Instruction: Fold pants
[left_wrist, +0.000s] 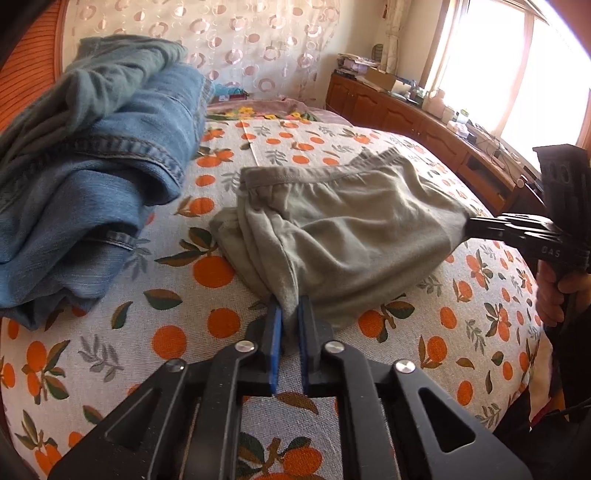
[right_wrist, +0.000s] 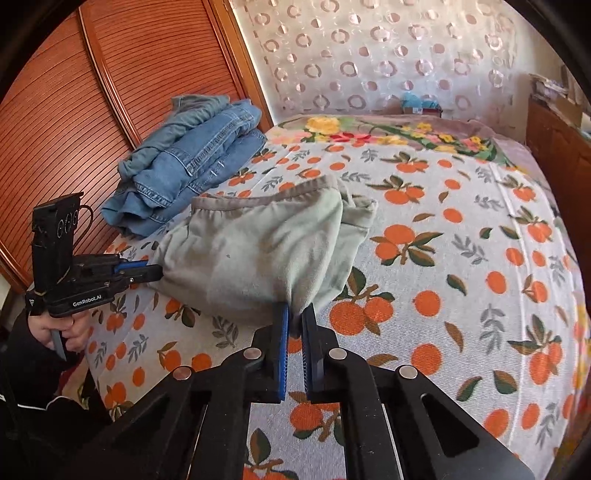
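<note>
Pants of grey-green knit cotton (left_wrist: 332, 225) are lying crosswise, stretching between left gripper (left_wrist: 290, 314) and right gripper (right_wrist: 295, 317), both jaws clamping near corners.

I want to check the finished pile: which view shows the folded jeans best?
Right wrist view: the folded jeans show whole, stacked against the wardrobe. The left wrist view has them close, blurred and cut off at the edge.
</note>
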